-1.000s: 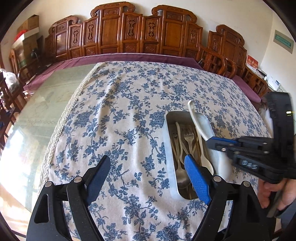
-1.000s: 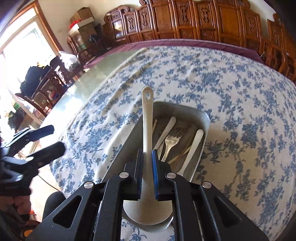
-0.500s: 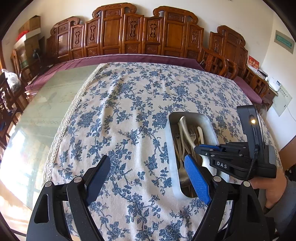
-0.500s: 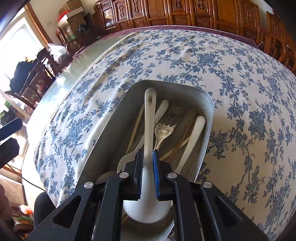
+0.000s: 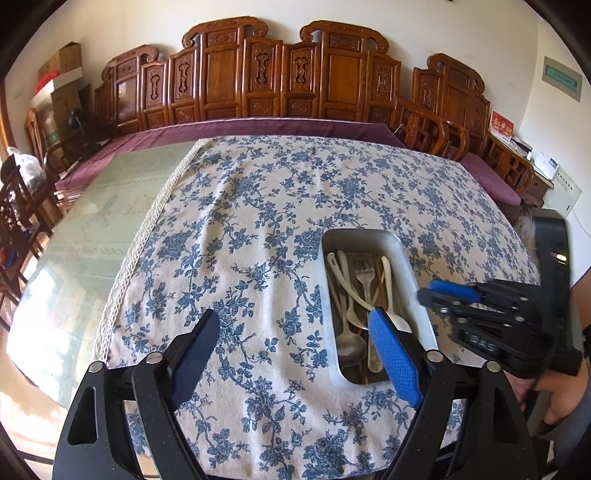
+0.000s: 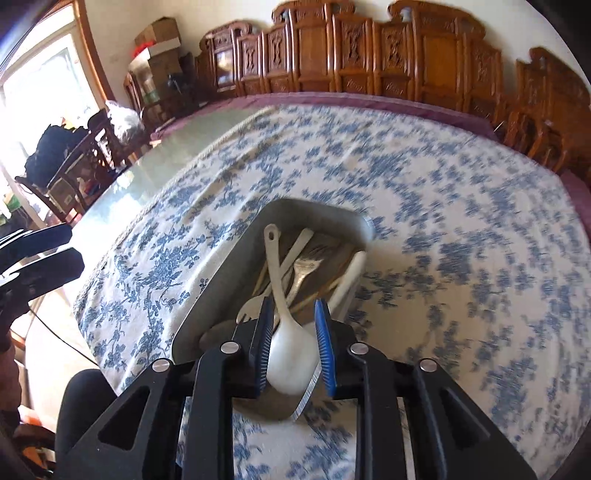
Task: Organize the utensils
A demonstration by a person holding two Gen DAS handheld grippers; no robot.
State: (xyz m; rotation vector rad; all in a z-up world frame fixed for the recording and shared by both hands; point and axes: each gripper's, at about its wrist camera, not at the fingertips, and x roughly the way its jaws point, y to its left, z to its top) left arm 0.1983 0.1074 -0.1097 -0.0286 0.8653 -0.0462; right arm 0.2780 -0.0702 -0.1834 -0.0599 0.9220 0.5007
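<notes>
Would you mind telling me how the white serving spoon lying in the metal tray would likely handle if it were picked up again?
The white spoon looks like plastic: probably light and stiff. Its glossy surface may slip between pads. Crossing other utensils in the tray, it may rock if nudged.

A row of carved reddish-brown wooden chairs [image 5: 280,74] lines the white plaster wall [image 5: 461,33] beyond the tabletop's far edge. Stacked cardboard boxes [image 5: 59,74] fill the far left corner. A bright sunlit window [image 6: 40,85] glares at the left, its light gleaming on the pale green glass tabletop [image 5: 85,229].
</notes>
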